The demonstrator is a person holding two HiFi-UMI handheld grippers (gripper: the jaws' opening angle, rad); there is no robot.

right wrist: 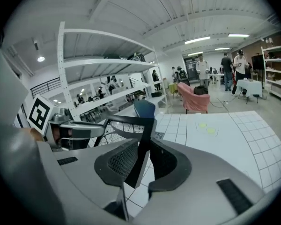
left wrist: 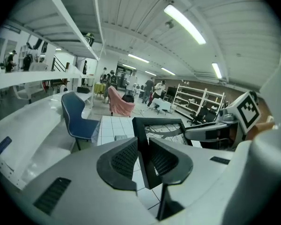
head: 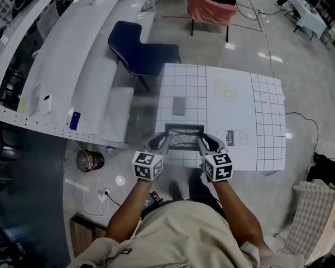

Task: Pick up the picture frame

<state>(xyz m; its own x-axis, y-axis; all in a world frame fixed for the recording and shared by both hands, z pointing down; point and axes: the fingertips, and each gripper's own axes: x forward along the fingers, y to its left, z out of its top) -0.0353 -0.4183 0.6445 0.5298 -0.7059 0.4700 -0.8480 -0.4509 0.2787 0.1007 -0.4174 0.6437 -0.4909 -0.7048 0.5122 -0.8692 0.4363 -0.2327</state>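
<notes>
The pick-up looks almost done: the picture frame (head: 184, 130) is held in the air above the white gridded sheet (head: 240, 99) and does not rest on it. The left gripper (head: 165, 140) has its fingers closed on the left bar of the frame, and the right gripper (head: 204, 141) grips the right bar. The 2 grippers are side by side, pointing forward and a little down. I judge that only a steady hold is left.

picture frame (head: 184, 129) above mat (head: 237, 108), chair (head: 142, 52) behind
</notes>
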